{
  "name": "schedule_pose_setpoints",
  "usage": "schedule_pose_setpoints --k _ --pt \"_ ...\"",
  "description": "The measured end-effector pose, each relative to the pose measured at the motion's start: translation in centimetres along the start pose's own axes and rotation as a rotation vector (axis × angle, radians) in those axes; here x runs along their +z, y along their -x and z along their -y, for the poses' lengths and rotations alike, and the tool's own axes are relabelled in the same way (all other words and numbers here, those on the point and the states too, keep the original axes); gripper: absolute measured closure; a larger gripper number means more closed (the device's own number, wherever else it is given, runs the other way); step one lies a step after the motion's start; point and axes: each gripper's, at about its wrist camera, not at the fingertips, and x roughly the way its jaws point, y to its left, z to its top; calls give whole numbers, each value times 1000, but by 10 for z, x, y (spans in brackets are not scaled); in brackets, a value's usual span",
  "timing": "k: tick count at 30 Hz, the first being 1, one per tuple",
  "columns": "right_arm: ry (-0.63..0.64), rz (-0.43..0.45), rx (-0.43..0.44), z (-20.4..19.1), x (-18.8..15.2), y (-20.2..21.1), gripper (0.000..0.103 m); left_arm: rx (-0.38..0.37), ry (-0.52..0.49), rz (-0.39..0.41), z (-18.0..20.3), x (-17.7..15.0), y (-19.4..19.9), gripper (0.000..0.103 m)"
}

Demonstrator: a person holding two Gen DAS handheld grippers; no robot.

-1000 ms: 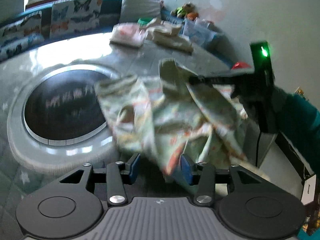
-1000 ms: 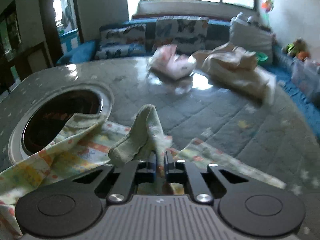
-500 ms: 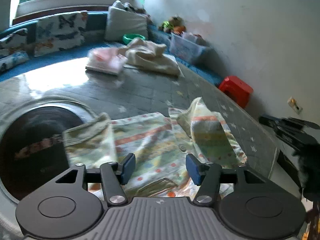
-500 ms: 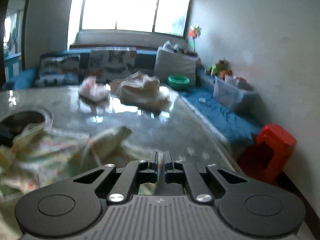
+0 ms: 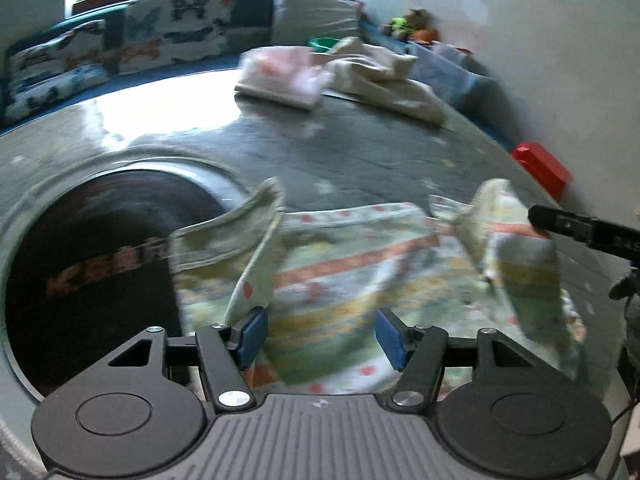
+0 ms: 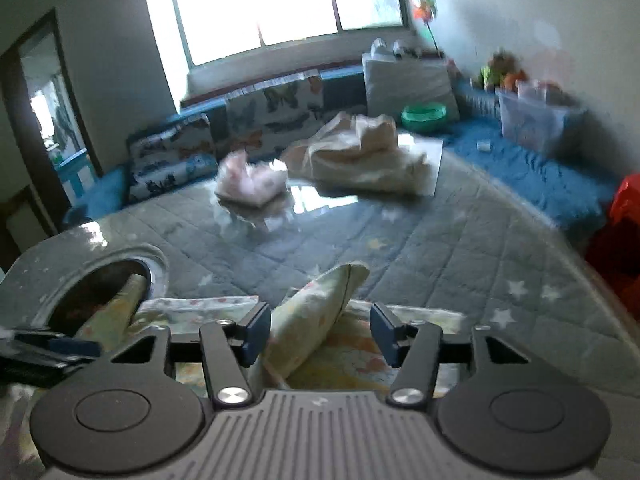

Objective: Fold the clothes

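Note:
A pale green garment (image 5: 340, 272) with orange and yellow stripes lies spread on the grey quilted table (image 5: 360, 152). One sleeve (image 5: 236, 232) stands folded up at its left and reaches over the round dark inset (image 5: 88, 264). My left gripper (image 5: 320, 336) hovers open over the garment's near edge, its pads apart from the cloth. My right gripper (image 6: 320, 332) has its jaws opening. The other sleeve (image 6: 320, 308) stands loose between them, not pressed. One right finger (image 5: 580, 228) shows beside that sleeve in the left wrist view.
A pink folded stack (image 6: 252, 184) and a cream pile of clothes (image 6: 368, 156) lie at the table's far side. A red stool (image 5: 540, 164) stands past the right edge. Butterfly cushions (image 6: 272, 112) line a blue bench behind.
The garment went from hanging bunched between the grippers to lying spread on the table. The right gripper let go of the sleeve and opened. The left gripper widened and sank toward the cloth.

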Motion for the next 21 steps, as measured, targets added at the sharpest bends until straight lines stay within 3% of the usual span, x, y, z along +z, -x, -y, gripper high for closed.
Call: schedule_pose_setpoints --k 3,5,7,10,16,21 --pt "-43 -51 4 4 0 -24 47 59 18 18 -10 -3 4 40" --pt "-60 -77 18 6 -4 -33 54 77 31 16 -17 -5 5 40" --pt "-53 -89 41 5 -9 -33 79 98 42 11 -23 -8 5 40" --pt "19 -53 2 -3 -14 -19 93 127 48 8 -28 -12 3 40" --pt "140 75 -169 -6 -27 35 96 144 61 5 -37 -20 7 40" --pt "207 103 -339 -5 -56 77 96 154 55 3 -44 -25 8 40"
